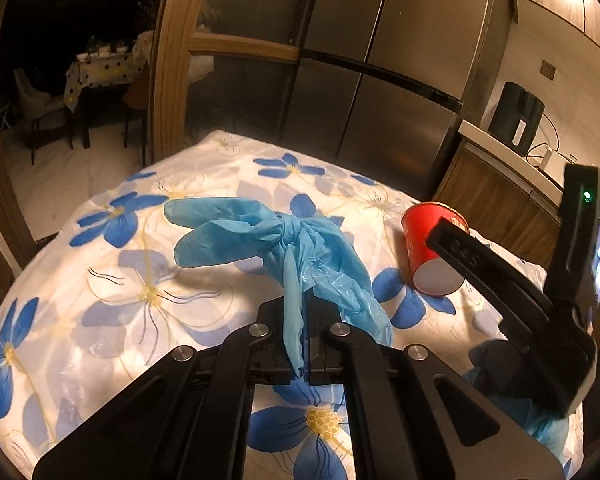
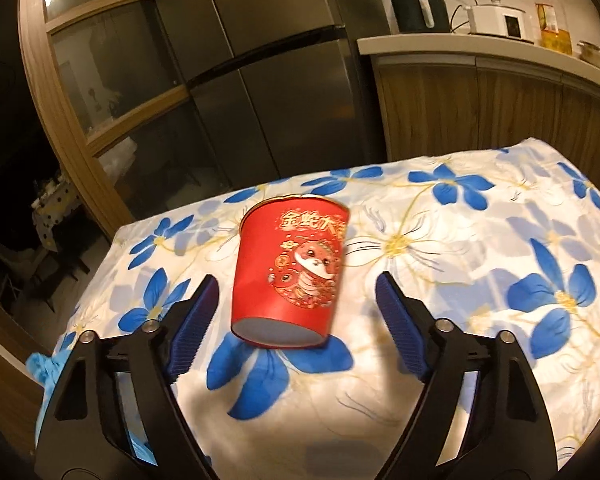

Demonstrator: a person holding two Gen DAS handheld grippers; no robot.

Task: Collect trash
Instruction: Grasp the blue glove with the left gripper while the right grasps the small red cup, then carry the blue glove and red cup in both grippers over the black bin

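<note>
The left gripper [image 1: 300,344] is pressed together on a strip of the knotted blue gloves [image 1: 276,236], which rise ahead of its fingers, the knot and loose glove fingers hanging clear of the floral cloth [image 1: 100,300]. Holding by a trailing strip rather than the bulk appears to keep the bundle together as one piece of trash. The red cup [image 2: 290,268] lies on its side on the cloth, its base turned toward the right gripper [image 2: 296,312] and its gold rim pointing away. The right gripper is spread wide, one blue ribbed pad [image 2: 196,328] to each side of the cup's base end, neither pad touching it; the cup sits between and slightly ahead of the fingertips. This alignment suggests a side grasp across the cup body is being prepared. In the left view the cup lies to the right of the held gloves, with the right gripper's finger crossing in front of it. Judged risk: the thin cup wall may crush or the cup may roll on the soft cloth when the pads close. No trash container is visible in either view.
</note>
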